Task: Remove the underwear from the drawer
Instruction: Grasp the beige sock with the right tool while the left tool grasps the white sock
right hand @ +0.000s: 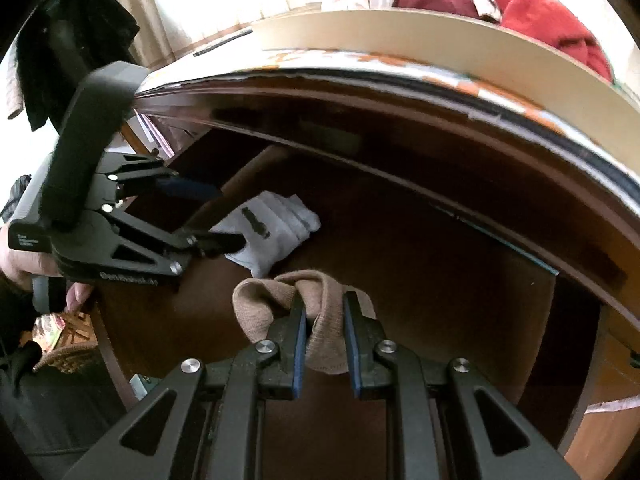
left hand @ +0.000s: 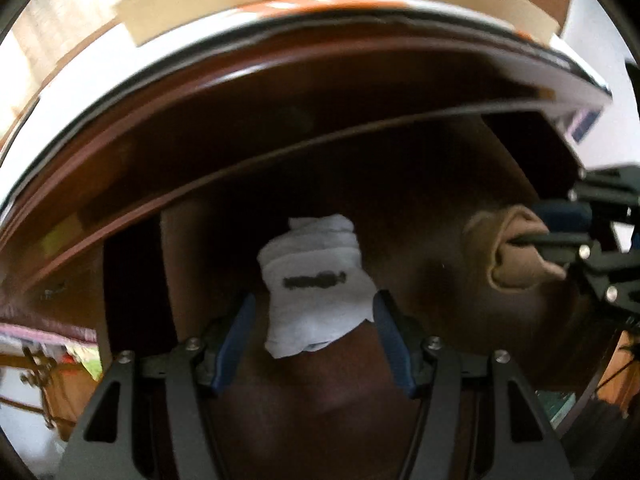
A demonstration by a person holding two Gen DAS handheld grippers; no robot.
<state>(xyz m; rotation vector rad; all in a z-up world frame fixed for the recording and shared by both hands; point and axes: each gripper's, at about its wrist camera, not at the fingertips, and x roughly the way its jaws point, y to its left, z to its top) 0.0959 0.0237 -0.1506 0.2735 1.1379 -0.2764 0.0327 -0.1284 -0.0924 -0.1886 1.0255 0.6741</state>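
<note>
My right claw (right hand: 325,322) is closed tight on a bunched tan piece of underwear (right hand: 316,300); the knit cloth is pinched between the blue pads (right hand: 299,344) and bulges out ahead of the tips and to their left. In the left wrist view the same tan bundle (left hand: 516,256) hangs from that claw (left hand: 532,238) at the far right, clear of the drawer floor as far as I can tell.

My left claw (left hand: 314,312) stands partly open. A folded white piece of underwear (left hand: 316,288) with a dark mark on it lies between its two blue pads (left hand: 236,332). The right pad looks to touch the cloth's edge; the left pad stands just apart, so it does not grip. Seen from the right wrist, this claw (right hand: 224,216) reaches in from the left, its fingers on either side of the white piece (right hand: 272,228), and part of my hand (right hand: 24,252) shows behind it.

Beyond both claws is the dark brown floor of the open drawer (right hand: 440,280), with both pieces over it. Past its far edge runs the rim of the surface (right hand: 400,92) above, and on top at the back lies red cloth (right hand: 540,16).
</note>
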